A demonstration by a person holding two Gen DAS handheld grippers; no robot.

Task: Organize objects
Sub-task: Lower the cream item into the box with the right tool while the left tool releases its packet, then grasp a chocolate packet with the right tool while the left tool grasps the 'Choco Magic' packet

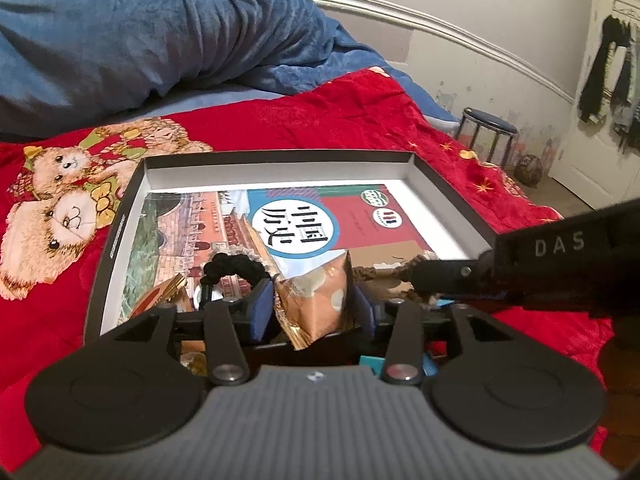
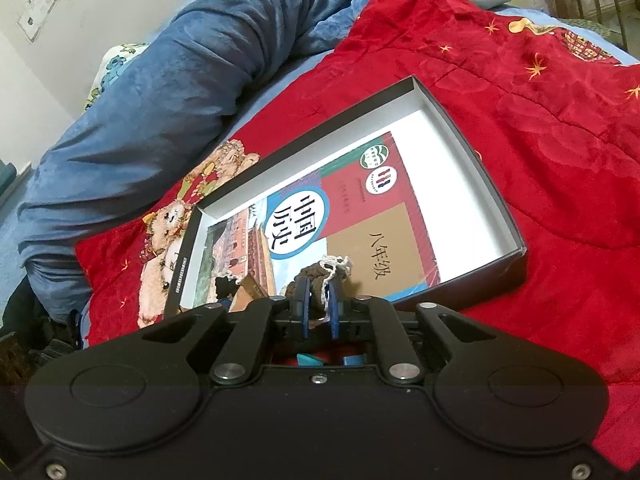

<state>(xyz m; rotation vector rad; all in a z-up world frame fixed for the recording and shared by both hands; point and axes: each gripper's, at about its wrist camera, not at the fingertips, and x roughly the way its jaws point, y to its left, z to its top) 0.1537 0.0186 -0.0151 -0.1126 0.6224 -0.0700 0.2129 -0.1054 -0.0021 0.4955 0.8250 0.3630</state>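
A shallow black box (image 1: 276,156) (image 2: 472,148) lies on the red quilt with a history textbook (image 1: 352,216) (image 2: 360,216) flat inside it. My left gripper (image 1: 314,300) is open at the box's near edge, and a tan snack packet (image 1: 316,304) stands between its blue pads with slim gaps on both sides. A black hair tie (image 1: 232,266) rests on the book just left of it. My right gripper (image 2: 318,300) is nearly closed on a brown knitted piece (image 2: 316,276) (image 1: 384,272) trailing white yarn, over the book's near end.
The red quilt with teddy bears (image 1: 60,208) covers the bed, and a bunched blue blanket (image 1: 160,40) lies behind the box. Past the bed's far corner are a round stool (image 1: 486,128), a ball (image 1: 528,170) on the floor and a door hung with clothes (image 1: 604,76).
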